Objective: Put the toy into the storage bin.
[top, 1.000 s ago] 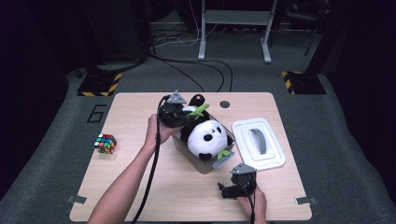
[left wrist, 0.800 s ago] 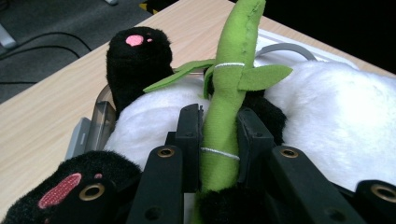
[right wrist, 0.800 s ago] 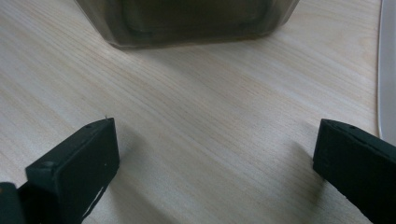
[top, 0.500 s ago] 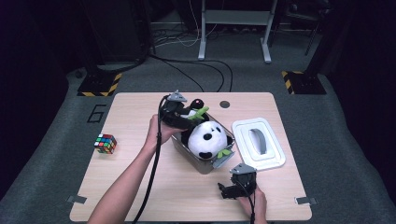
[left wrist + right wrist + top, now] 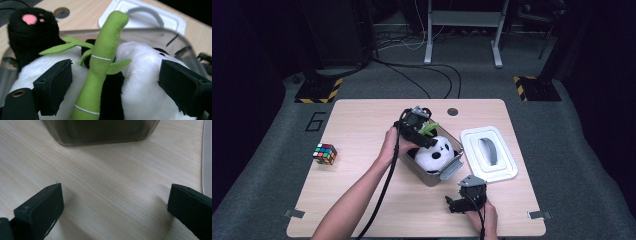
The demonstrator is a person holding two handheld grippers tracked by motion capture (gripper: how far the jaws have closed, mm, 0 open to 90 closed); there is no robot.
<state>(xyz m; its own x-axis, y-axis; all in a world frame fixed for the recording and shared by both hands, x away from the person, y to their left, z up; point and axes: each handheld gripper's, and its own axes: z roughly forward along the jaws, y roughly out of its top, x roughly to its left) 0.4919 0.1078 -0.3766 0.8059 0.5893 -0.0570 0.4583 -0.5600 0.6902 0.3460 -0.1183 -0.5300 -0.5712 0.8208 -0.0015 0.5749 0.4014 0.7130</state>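
Now panda plush (image 5: 140, 82) in box, between just-opened left gripper (image 5: 120, 85) jaws, unpressed.

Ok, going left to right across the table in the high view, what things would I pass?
Rubik's cube → left gripper → clear container holding the panda plush → white lid.

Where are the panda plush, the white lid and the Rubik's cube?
panda plush (image 5: 438, 151): high view, on its white head, in the clear bin.
white lid (image 5: 507, 172): high view, on its flat rim, right of the bin.
Rubik's cube (image 5: 325, 153): high view, on its top face, at the table's left.
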